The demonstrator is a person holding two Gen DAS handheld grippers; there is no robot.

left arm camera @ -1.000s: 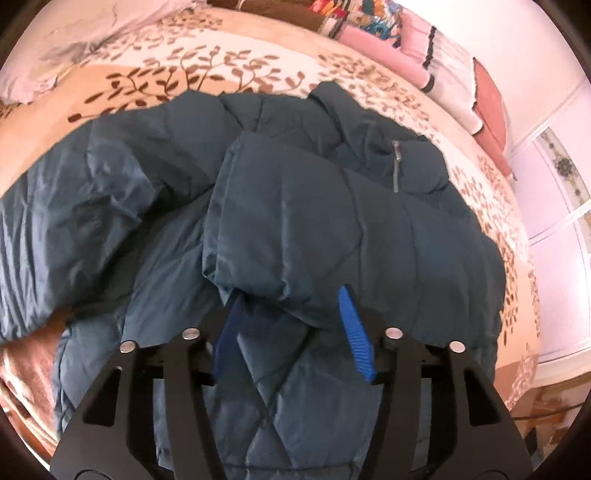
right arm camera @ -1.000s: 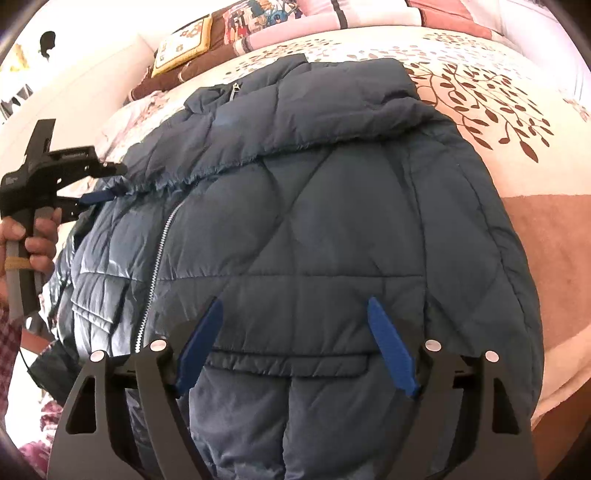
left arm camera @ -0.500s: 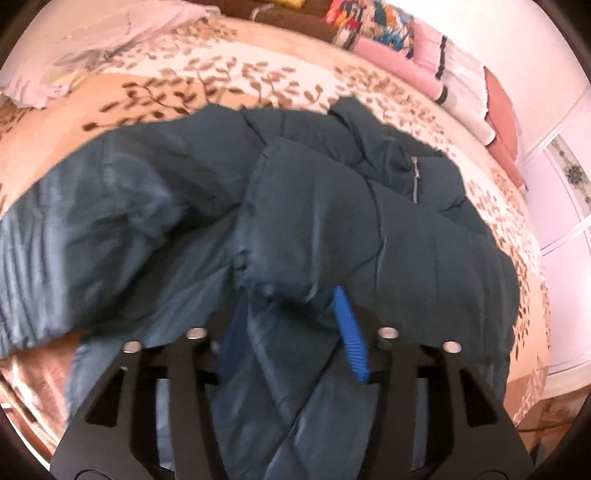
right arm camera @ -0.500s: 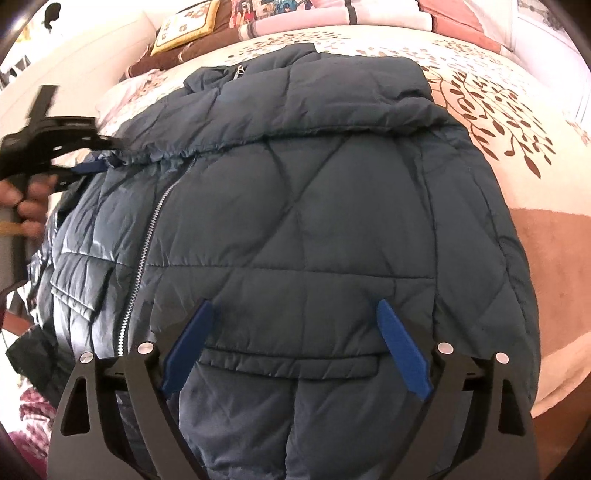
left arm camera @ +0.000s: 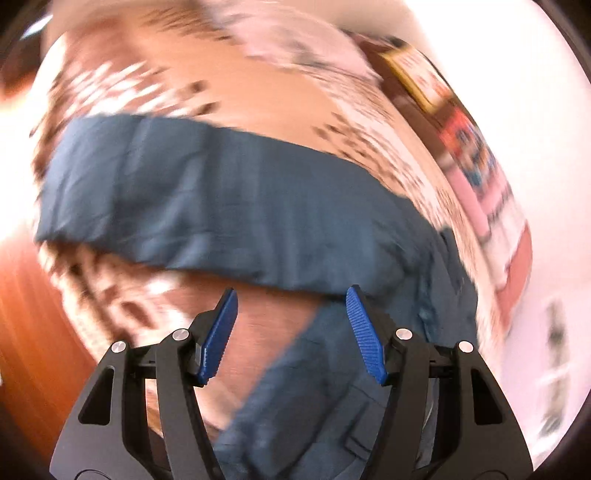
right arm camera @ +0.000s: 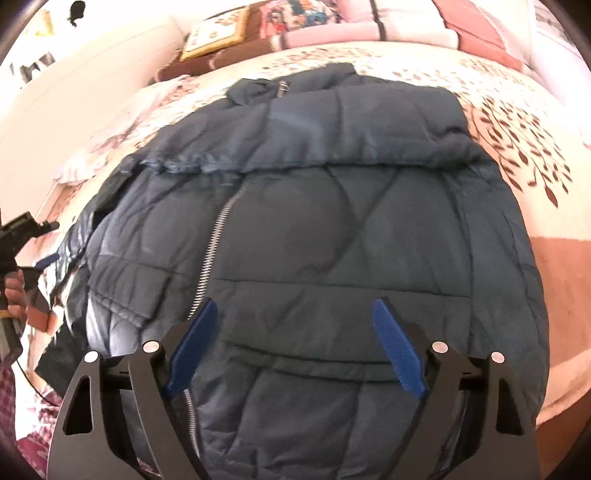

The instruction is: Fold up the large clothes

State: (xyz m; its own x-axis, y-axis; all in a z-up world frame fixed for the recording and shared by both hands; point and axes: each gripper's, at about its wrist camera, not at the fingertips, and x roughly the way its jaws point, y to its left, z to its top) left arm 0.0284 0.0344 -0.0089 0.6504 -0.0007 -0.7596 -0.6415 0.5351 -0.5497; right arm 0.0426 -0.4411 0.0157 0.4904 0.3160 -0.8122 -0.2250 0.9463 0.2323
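A dark blue quilted puffer jacket lies on the bed, its zipper running down the front and one sleeve folded across the chest. My right gripper is open and empty, hovering over the jacket's lower hem. In the blurred left wrist view my left gripper is open and empty, above the bedspread beside the jacket's body, facing the other sleeve, which stretches out flat across the bed. The left gripper also shows at the right wrist view's left edge.
The bed has a cream and tan leaf-print bedspread. Pillows and cushions line the headboard. A white wall runs along the bed's left side. The bed's edge falls away at the left of the left wrist view.
My left gripper has let go of the folded sleeve, opened wider and swung left toward the outstretched sleeve. My right gripper stayed open and shifted slightly over the hem.
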